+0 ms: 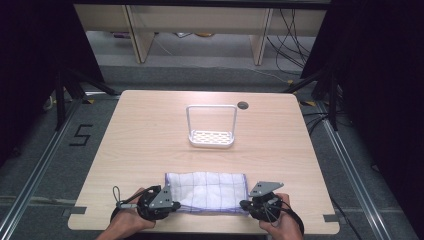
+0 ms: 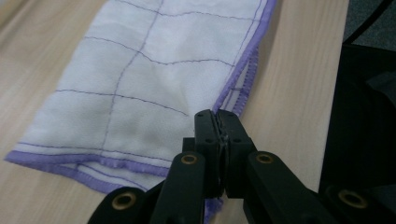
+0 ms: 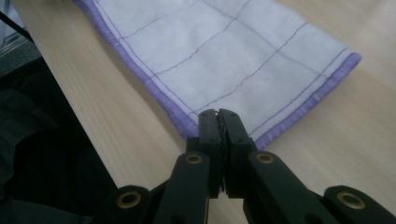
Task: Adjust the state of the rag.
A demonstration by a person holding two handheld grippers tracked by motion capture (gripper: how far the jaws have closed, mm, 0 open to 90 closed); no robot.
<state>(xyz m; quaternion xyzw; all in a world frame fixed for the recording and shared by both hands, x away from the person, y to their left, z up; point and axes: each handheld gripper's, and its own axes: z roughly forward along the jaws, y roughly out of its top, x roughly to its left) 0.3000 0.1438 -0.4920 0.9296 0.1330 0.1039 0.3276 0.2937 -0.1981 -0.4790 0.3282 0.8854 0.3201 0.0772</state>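
A white cloth [image 1: 206, 191] with thin purple grid lines and a purple hem lies folded near the table's front edge. My left gripper [image 1: 175, 204] is shut on the cloth's near left corner; in the left gripper view the black jaws [image 2: 217, 116] pinch the purple hem of the cloth [image 2: 140, 79]. My right gripper [image 1: 243, 204] is shut on the near right corner, and the right gripper view shows its jaws [image 3: 218, 115] closed over the hem of the cloth [image 3: 224, 51]. A hand holds each gripper at the table's front edge.
A white wire rack [image 1: 211, 126] with a perforated base stands upright at the table's middle, behind the cloth. A round cable hole [image 1: 243, 105] sits near the far edge. The wooden table [image 1: 140, 145] ends just under my hands, with dark floor beyond.
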